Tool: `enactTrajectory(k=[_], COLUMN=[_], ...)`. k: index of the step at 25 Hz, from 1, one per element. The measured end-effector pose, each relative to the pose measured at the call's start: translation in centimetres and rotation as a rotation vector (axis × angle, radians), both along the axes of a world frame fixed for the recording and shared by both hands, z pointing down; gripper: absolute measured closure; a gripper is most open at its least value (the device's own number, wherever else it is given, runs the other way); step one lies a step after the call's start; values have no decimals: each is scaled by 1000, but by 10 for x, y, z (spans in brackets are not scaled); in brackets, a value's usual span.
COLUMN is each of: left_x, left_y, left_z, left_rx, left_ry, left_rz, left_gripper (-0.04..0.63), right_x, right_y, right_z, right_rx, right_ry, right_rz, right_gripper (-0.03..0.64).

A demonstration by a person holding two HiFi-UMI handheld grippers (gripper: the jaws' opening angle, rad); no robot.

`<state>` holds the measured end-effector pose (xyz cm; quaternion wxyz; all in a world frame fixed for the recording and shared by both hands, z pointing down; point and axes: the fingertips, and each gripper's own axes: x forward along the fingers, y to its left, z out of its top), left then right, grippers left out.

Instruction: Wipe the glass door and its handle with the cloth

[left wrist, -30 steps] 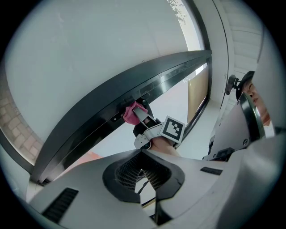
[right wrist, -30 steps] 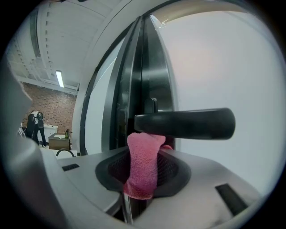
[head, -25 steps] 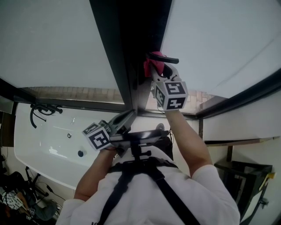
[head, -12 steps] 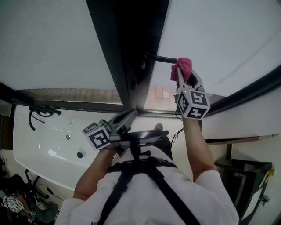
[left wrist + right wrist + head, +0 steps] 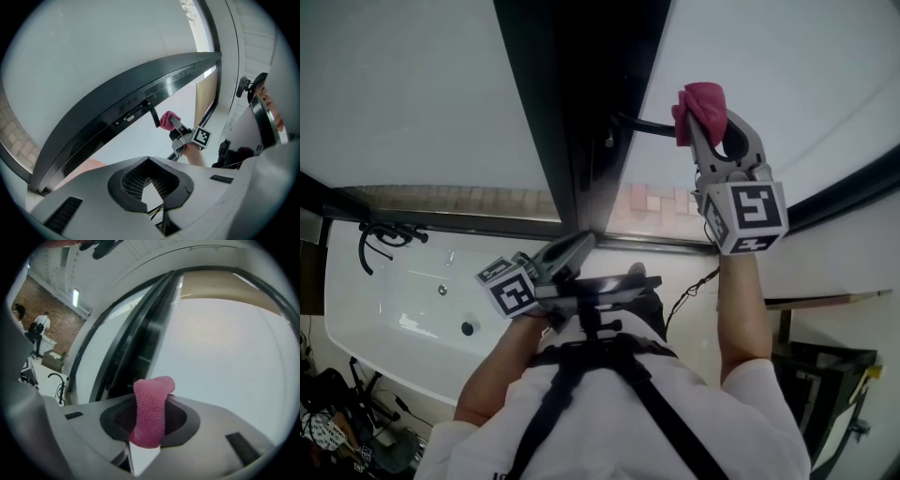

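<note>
The pink cloth (image 5: 701, 101) is pinched in my right gripper (image 5: 700, 120), which is shut on it. It is held up at the outer end of the black door handle (image 5: 639, 123), over the frosted glass door (image 5: 787, 84). The left gripper view shows the same cloth (image 5: 167, 120) beside the handle (image 5: 152, 112). In the right gripper view the cloth (image 5: 150, 411) sticks up between the jaws, facing the glass (image 5: 225, 343). My left gripper (image 5: 570, 255) hangs low near the chest, shut and holding nothing, away from the door.
A dark door frame (image 5: 572, 112) runs between the two frosted panes. A white bathtub (image 5: 403, 300) with a black tap (image 5: 389, 232) lies lower left. A dark stand (image 5: 825, 375) is at lower right. Two people (image 5: 40, 326) stand far off.
My right gripper carried the cloth to the right along the handle, from the frame end to the outer end, and rose slightly. The left gripper stayed put.
</note>
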<state>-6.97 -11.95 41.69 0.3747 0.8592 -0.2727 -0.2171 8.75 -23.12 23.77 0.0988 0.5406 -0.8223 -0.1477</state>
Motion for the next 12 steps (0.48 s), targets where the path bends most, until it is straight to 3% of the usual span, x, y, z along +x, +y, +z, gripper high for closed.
enactTrajectory(k=[8, 12], left_x=[-1, -3], left_y=[5, 5], left_z=[-9, -9], left_rx=[-30, -30], left_ry=[33, 34], left_rz=[-16, -30], left_gripper=[603, 603], right_x=[-115, -135], right_y=[-3, -14], right_z=[9, 34], right_rx=[-16, -48], right_ry=[360, 554], right_rz=[-258, -295], right_gripper=[506, 506])
